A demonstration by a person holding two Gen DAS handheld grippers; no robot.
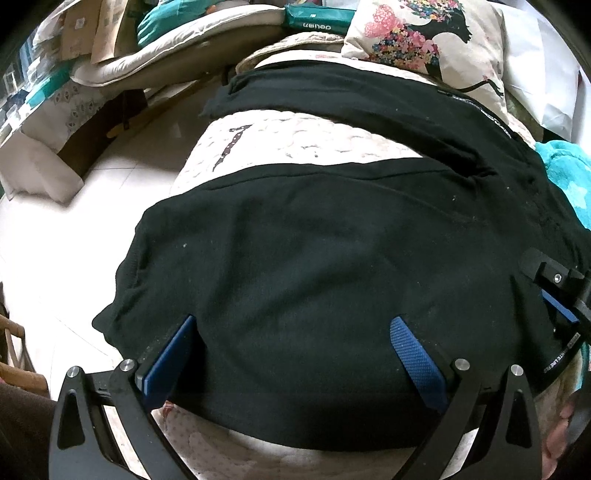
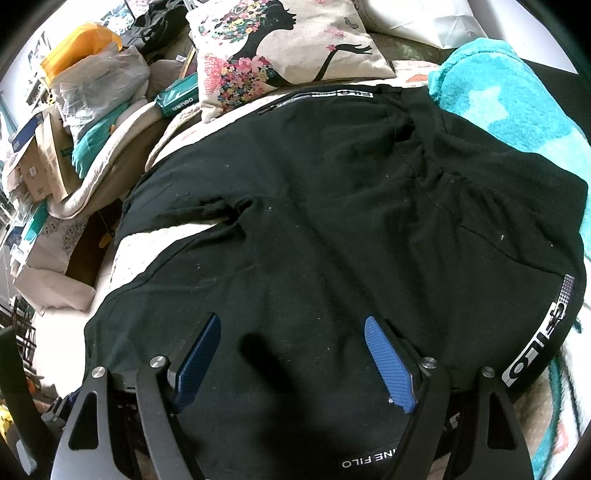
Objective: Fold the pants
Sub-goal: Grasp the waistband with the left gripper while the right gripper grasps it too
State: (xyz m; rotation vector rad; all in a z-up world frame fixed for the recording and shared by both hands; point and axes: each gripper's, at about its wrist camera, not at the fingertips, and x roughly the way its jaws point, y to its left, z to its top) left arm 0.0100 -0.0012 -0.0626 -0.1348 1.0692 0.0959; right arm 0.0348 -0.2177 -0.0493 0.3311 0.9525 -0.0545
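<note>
Black pants (image 1: 314, 258) lie spread flat on a cream quilted bed (image 1: 295, 136), legs apart in a V. In the right wrist view the pants (image 2: 332, 221) show the crotch, the waistband at right and white lettering on the side. My left gripper (image 1: 295, 328) is open, its blue pads (image 1: 417, 354) over the near leg, close above the cloth. My right gripper (image 2: 291, 328) is open over the thigh area, holding nothing. The right gripper also shows at the right edge of the left wrist view (image 1: 554, 295).
A floral pillow (image 2: 280, 48) lies at the head of the bed. A turquoise towel (image 2: 509, 107) lies right of the waistband. Bags, boxes and a green packet (image 1: 317, 16) are piled at left. The white tiled floor (image 1: 55, 258) is left of the bed.
</note>
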